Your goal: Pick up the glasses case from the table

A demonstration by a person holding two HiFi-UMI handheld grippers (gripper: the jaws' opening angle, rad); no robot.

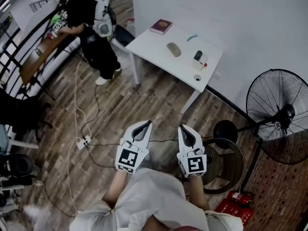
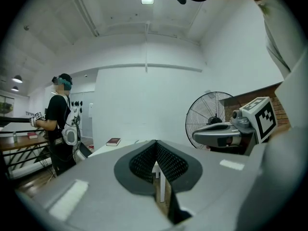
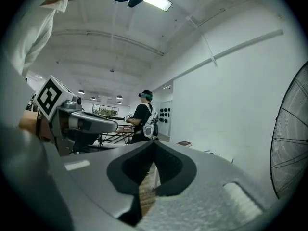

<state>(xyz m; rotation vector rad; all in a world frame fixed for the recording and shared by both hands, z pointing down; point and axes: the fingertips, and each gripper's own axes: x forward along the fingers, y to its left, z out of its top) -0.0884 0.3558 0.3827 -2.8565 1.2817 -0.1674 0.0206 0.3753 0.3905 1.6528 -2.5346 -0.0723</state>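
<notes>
The glasses case (image 1: 173, 49), a grey-beige oval, lies on the white table (image 1: 159, 49) far ahead in the head view. I cannot make it out in either gripper view. My left gripper (image 1: 146, 123) and right gripper (image 1: 183, 127) hang side by side over the wooden floor, well short of the table, and both point level towards it. The left gripper (image 2: 155, 143) has its tips together with nothing between them. My right gripper (image 3: 154, 142) is likewise shut and empty. Each gripper shows in the other's view: the right gripper (image 2: 219, 134) and the left gripper (image 3: 86, 121).
On the table lie a maroon book (image 1: 161, 26), a teal item (image 1: 192, 38), a black item (image 1: 198, 56) and a small round thing (image 1: 198, 77). A standing fan (image 1: 279, 114) is at the right, a person (image 1: 91, 23) at the table's left, and cables with a power strip (image 1: 84, 141) on the floor.
</notes>
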